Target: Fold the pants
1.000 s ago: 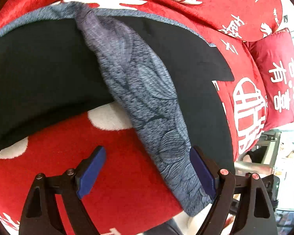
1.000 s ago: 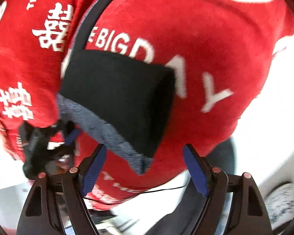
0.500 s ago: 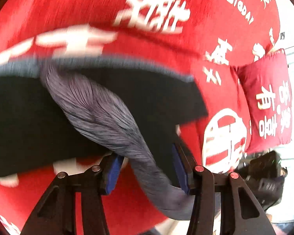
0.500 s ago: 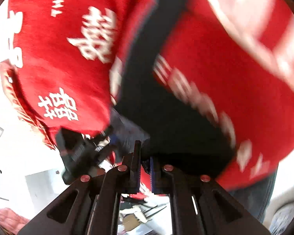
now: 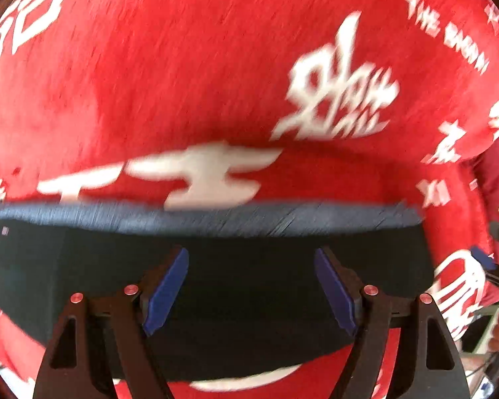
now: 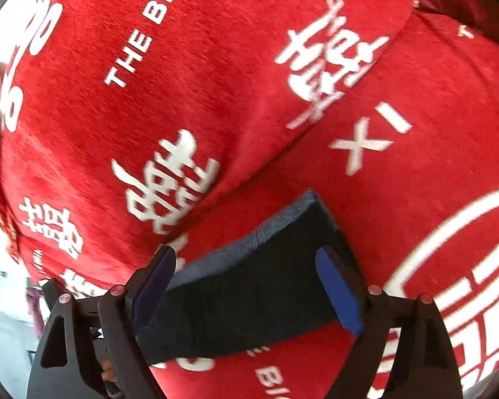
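Now both grippers (image 5: 249, 289) (image 6: 246, 289) opening, empty

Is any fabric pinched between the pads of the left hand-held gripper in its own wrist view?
No: the left hand-held gripper is opening, its blue pads spread apart over the dark folded pants, nothing clamped between them.

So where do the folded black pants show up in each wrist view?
Left wrist: the pants form a wide dark band across the lower half, behind the opening left gripper.
Right wrist: they run diagonally at lower centre, beyond the opening right gripper.
Shared landmark: the pants' grey-blue edge.
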A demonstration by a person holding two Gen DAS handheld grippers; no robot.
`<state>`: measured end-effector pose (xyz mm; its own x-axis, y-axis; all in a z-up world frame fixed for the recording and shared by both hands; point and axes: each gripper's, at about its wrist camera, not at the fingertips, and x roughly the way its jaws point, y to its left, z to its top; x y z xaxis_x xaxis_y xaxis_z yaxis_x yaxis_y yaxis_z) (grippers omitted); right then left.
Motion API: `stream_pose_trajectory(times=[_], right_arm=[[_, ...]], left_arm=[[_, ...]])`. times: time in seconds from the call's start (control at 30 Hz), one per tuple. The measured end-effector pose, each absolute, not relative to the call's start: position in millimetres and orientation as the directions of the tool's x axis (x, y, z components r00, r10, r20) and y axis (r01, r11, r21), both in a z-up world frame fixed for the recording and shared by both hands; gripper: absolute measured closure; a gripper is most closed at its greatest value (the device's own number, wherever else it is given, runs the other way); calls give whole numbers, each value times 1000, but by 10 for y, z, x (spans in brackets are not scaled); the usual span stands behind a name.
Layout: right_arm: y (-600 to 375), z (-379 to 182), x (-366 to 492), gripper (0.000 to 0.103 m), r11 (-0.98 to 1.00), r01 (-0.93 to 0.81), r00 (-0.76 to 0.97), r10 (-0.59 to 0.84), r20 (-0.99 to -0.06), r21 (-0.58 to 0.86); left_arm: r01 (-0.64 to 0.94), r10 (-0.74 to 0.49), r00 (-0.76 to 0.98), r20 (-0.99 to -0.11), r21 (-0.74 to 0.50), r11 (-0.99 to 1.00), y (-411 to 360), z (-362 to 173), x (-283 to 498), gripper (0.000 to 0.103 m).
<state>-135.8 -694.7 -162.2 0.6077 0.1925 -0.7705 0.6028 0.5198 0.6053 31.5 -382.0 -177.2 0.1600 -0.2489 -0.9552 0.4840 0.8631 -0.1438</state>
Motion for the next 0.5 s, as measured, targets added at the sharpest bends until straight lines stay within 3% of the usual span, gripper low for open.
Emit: stream_pose_trajectory(times=[0.07, 0.23, 0.27, 0.3, 0.33, 0.5], right_arm=[[-6896, -1826, -1527, 18, 486, 654, 559, 205, -803, 580], [-6790, -2633, -1894, 45, 292, 763, 485, 331, -809, 577], [-6792, -2744, -1915, 59, 261, 770, 490, 341, -802, 582], [-6805, -2873, -1907, 85, 217, 770, 509, 356, -783, 600], [-6808, -2917, -1908, 93, 193, 768, 522, 365, -771, 611], [-6968, -2490, -1592, 94, 296, 648, 621, 327, -712, 702]], left_arm=[[466, -191, 147, -970, -103, 879, -3707, -1944, 217, 24], [414, -121, 114, -986, -63, 908, -3570, -2246, 117, 24], [411, -113, 112, -987, -57, 910, -3566, -2271, 119, 24], [407, -107, 110, -988, -53, 912, -3567, -2286, 129, 24], [404, -107, 111, -988, -54, 913, -3585, -2274, 146, 24], [431, -162, 165, -973, -77, 899, -3776, -2100, 220, 24]])
